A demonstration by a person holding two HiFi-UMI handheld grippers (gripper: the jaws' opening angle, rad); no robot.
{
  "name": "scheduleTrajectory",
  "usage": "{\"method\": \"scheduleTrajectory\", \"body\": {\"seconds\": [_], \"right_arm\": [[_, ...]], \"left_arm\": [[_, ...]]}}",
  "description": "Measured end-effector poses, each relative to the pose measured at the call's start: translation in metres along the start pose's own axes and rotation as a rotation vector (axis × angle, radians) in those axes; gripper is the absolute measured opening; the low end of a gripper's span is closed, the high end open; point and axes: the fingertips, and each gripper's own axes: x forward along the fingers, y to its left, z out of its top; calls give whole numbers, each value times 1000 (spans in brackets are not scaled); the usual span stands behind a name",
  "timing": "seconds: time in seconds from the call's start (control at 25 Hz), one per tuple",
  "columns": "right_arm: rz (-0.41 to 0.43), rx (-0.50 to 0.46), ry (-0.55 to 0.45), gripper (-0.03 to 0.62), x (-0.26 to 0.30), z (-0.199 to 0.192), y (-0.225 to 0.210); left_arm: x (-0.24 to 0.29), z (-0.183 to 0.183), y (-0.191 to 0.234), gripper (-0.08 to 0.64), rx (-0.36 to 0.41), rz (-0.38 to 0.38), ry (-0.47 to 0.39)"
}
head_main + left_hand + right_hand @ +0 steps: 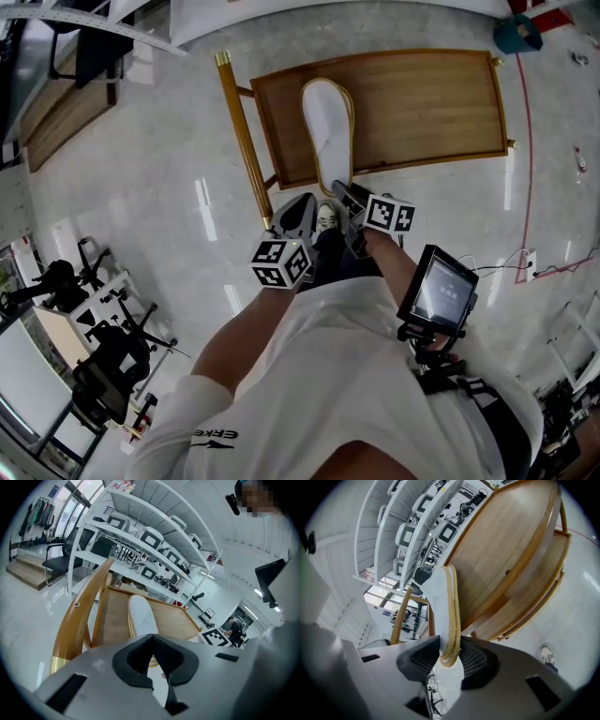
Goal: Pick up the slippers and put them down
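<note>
A pair of white slippers with tan soles lies stacked lengthwise on the wooden table. Its heel end reaches the table's near edge. My right gripper is shut on that heel end. In the right gripper view the tan sole edges stand on edge between the two black pads, which press on both sides. My left gripper hovers just left of it, short of the table edge, with its pads together and nothing between them. The left gripper view shows the slippers ahead on the tabletop.
The table has a wooden rail with a gold-tipped end on its left side. The person's shoe stands on the glossy floor below the grippers. A small screen hangs at the person's right. White shelves with monitors stand behind the table.
</note>
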Motion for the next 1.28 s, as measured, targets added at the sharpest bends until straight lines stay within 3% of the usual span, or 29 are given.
{"method": "scheduleTrajectory", "body": {"seconds": [0.68,1.28], "right_arm": [[-71,-117,-47,63,-18,12,12],[12,-202,-159,60,-71,32,74]], "left_arm": [[-4,13,-2,3,24,-18,-32],[-22,48,-25,3,44,-65,-127]]}}
